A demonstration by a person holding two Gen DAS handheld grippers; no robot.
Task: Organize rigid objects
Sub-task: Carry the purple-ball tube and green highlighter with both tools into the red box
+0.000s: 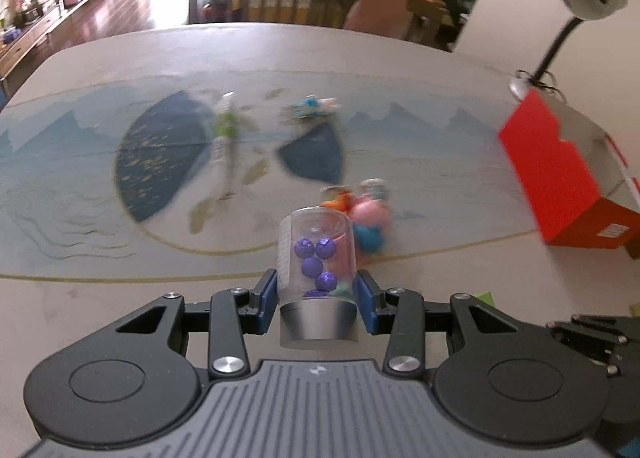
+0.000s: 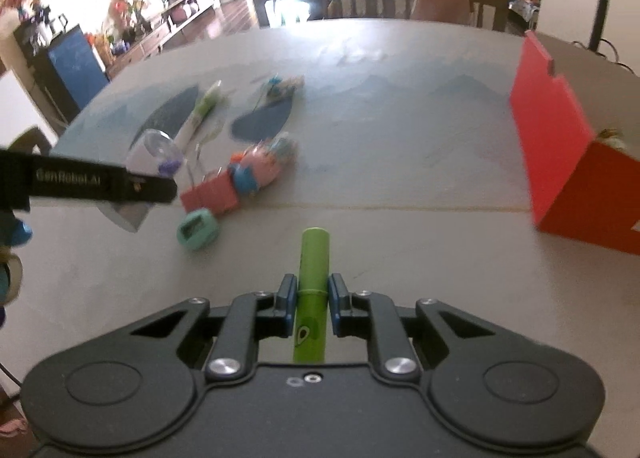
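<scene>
your left gripper is squeezing a clear jar between its blue pads, close to the grey cap. your right gripper is closed tight on a green tube, which sticks out past the fingers toward the far side. both things look to be up off the table.

here is what could go wrong. the jar is smooth, round plastic, so it could slip or spin in the pads if you tip it fast. the purple balls inside can roll and shift the weight. the green tube is thin and slick too. you hold it around the middle, so a bump on its far end could twist it loose.

the red box stands open on the right side, with a tall flap sticking up. it is probably where things go. it looks like thin, light card with sharp corners, and a knock from a gripper could push it along or bend the flap.

more toys lie in the middle of the table: a pink pig toy, a flat red block and a small round teal thing, all close together. a long white and green tube lies farther off. swing low over them and you may scatter them.

the pictures are blurry, so small things are hard to tell.
</scene>
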